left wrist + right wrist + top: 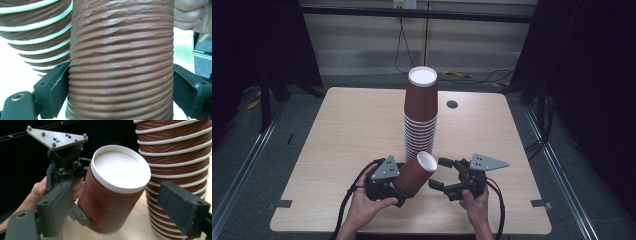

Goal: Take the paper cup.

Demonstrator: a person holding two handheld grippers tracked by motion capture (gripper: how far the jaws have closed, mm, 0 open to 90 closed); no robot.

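On the table (pixel 337 130), a tall cup stack (pixel 421 117) stands. Just before it, the left gripper (pixel 404 192) clamps a tilted brown cup (pixel 414 172) by its ribbed wall, while the right gripper (pixel 436 173) gapes empty around its rim.

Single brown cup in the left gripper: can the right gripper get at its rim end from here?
Probably yes. The right gripper is open, facing the single cup's white rim, with nothing between them; the cup stack stands just behind.

Light wooden table (pixel 342 135) under cup stack (pixel 420 117).
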